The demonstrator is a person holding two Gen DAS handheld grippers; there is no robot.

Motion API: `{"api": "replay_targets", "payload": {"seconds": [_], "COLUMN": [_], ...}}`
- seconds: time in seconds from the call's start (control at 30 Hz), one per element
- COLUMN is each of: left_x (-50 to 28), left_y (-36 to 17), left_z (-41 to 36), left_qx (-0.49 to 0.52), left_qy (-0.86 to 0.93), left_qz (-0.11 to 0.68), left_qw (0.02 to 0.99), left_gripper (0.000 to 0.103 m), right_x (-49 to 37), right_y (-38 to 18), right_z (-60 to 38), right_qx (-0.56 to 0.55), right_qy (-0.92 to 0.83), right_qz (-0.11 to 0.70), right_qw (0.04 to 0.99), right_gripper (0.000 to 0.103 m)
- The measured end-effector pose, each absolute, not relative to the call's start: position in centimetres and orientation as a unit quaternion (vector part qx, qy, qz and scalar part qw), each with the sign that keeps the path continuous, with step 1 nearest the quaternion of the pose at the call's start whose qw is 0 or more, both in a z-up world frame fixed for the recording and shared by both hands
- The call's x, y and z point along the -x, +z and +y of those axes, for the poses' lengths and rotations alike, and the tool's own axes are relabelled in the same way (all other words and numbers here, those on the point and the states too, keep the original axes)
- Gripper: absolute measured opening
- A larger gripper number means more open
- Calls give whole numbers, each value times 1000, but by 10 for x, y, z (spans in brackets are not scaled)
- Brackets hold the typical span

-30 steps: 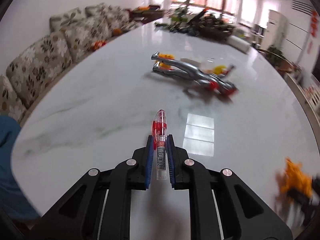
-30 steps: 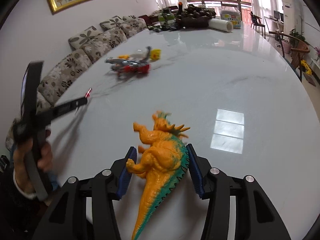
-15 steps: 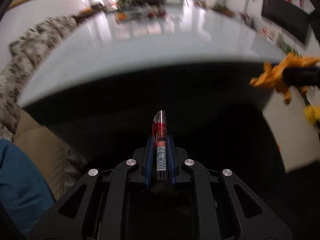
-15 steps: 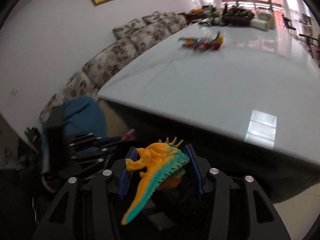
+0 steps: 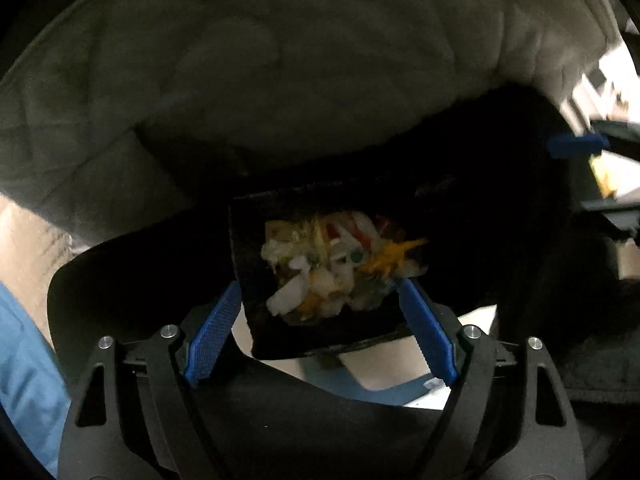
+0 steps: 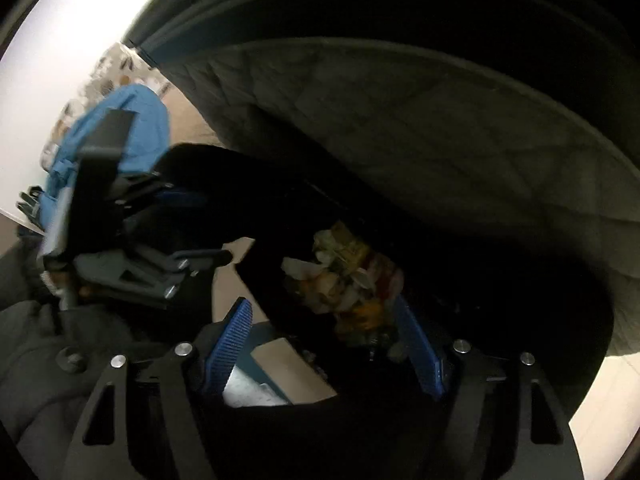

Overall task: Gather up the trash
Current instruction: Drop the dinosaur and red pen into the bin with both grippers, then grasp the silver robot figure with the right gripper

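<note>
Peering into the dark bin (image 5: 256, 280), you see blurred trash (image 5: 340, 264) beyond both opening, empty grippers' fingers (image 5: 214, 340).

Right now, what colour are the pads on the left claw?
Blue, with a fine ribbed texture; the pads show best in the left wrist view.

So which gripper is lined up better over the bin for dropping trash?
Left, slightly. The trash pile in the bin sits centred between the left gripper's opening jaws, nothing gripped. The right gripper's jaws are opening too, also empty, but there the pile lies toward one side.
</note>
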State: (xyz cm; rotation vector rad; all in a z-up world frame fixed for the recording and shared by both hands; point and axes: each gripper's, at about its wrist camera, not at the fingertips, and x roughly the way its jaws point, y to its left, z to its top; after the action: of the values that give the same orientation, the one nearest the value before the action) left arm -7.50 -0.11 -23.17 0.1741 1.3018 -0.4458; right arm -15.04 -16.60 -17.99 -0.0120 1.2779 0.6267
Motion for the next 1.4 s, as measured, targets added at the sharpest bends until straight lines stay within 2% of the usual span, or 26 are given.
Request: {"api": "replay_targets", "payload": {"seconds": [0.13,0.2,0.3,0.4,0.53,0.63,0.8,0.9,0.93,0.97,1.0,1.17,1.4], "left_x": [85,100,102,95,92,87,71,59,59,57,58,57,42], "left_y": [-179,-144,-106,-78,-59,-60,-68,-69,-68,-67,-66,-60,-41], "left_z": [16,15,14,9,3,7,26,41,42,45,48,50,30], "left_qx": [-53,-59,-62,-33,-15,-4,24,58,65,71,75,85,65], "left_qy": [-227,-230,-221,-228,-232,-230,-214,-206,-204,-201,-196,-190,-218], "left_qz": [544,495,437,400,379,381,404,409,409,408,408,405,393], "left_qw": [806,836,870,887,896,895,889,887,887,888,889,890,891], "left_gripper": [79,80,85,85,85,85,85,85,85,85,85,85,85], "right_x": [161,151,98,31,-59,-113,-156,-180,-190,-202,-212,-182,-90], "right_y": [-105,-59,-10,6,6,-4,-26,-38,-43,-54,-56,-54,-54], "right_z": [-177,-179,-174,-160,-134,-104,-64,-62,-62,-65,-75,-112,-228], "right_qx": [2,10,53,80,101,149,245,257,259,257,210,129,-102], "right_qy": [341,347,294,249,249,276,316,319,317,305,311,314,302], "right_qz": [512,451,379,340,341,370,402,430,441,471,491,512,503], "right_qw": [788,822,876,903,901,874,824,804,799,787,787,789,804], "right_gripper": [74,81,90,90,85,79,72,72,69,62,57,49,48]}}
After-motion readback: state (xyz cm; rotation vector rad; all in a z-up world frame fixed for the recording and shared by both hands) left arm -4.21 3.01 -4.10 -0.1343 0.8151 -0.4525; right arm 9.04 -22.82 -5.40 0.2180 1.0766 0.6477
